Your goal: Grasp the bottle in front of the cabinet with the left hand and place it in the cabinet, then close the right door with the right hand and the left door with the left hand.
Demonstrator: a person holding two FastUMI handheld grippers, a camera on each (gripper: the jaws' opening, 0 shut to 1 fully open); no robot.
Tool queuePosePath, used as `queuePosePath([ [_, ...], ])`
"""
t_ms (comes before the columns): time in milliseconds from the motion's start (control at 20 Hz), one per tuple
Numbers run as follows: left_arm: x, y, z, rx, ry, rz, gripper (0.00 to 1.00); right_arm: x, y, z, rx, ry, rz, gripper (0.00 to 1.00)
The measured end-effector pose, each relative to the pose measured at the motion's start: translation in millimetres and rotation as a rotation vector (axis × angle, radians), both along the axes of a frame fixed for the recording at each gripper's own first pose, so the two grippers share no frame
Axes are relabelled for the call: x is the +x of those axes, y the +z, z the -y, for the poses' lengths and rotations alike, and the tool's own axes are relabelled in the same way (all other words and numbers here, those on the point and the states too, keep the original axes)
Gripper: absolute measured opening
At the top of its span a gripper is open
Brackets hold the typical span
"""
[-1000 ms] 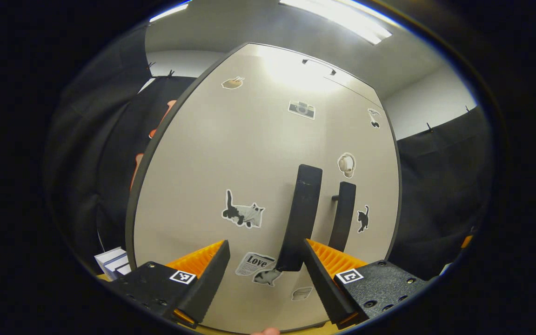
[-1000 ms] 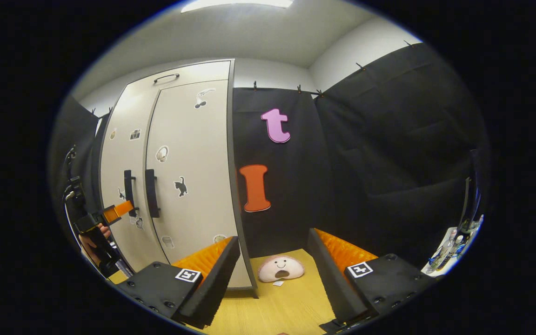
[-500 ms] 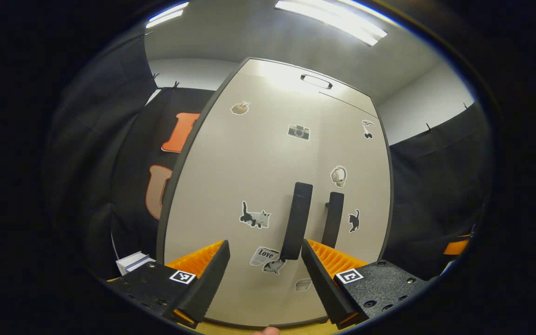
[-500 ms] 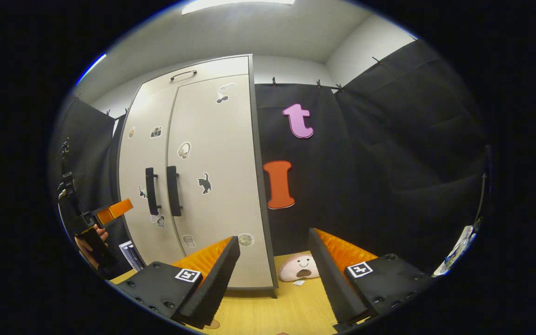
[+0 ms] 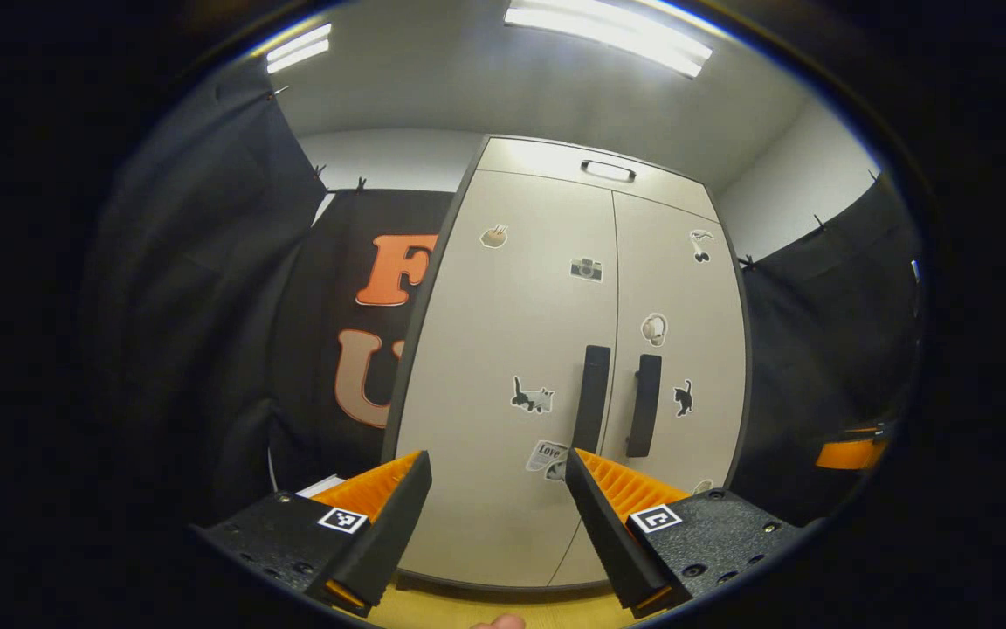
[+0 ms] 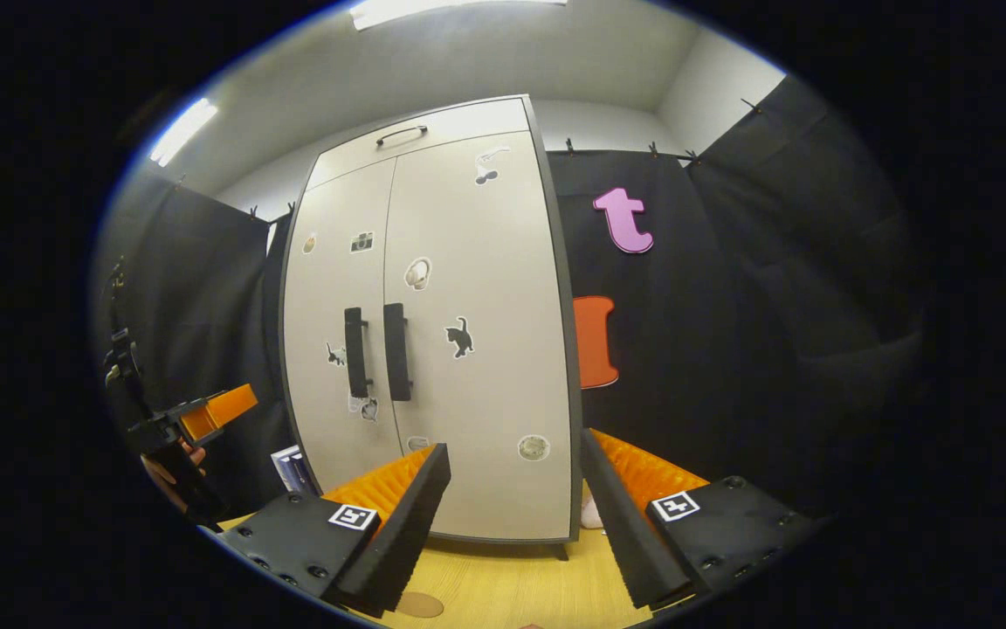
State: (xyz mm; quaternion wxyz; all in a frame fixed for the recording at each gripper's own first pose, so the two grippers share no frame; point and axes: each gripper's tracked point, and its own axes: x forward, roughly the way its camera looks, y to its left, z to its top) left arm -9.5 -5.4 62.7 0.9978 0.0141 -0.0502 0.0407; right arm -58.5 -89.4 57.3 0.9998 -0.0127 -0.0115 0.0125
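Cabinet stands upright ahead of me, long axis vertical; left door and right door both flush; handles vertical at the seam; left tool and right tool spread wide, gripping nothing; I can't see the bottle.

Pale stickered cabinet stands upright, both doors closed.

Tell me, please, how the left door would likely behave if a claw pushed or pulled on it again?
The left door looks like a flat rigid panel, so it should swing, not flex. It sits flush with the right door, so a push likely meets a firm stop. Its handle is a stiff bar, probably easy to hook.
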Motion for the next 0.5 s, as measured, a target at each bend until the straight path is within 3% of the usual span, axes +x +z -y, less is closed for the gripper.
queuePosePath([
  [50,-7.7,-0.7,-3.3,0.003,0.014,-0.001,0.91,1.4,0.8,-3.9,-0.001,0.013,0.004,0.89],
  [250,-34.8,-11.5,-10.0,-0.014,0.050,-0.024,0.94,2.4,-1.9,-16.7,-0.008,0.050,0.012,0.89],
  [300,-40.2,-14.1,-11.8,-0.012,0.057,-0.025,0.94,2.2,-4.9,-17.7,-0.016,0.049,0.013,0.98],
  [500,-63.3,-21.2,-17.3,0.016,0.084,-0.040,0.94,-2.9,-15.5,-19.3,-0.064,0.030,0.022,0.98],
])
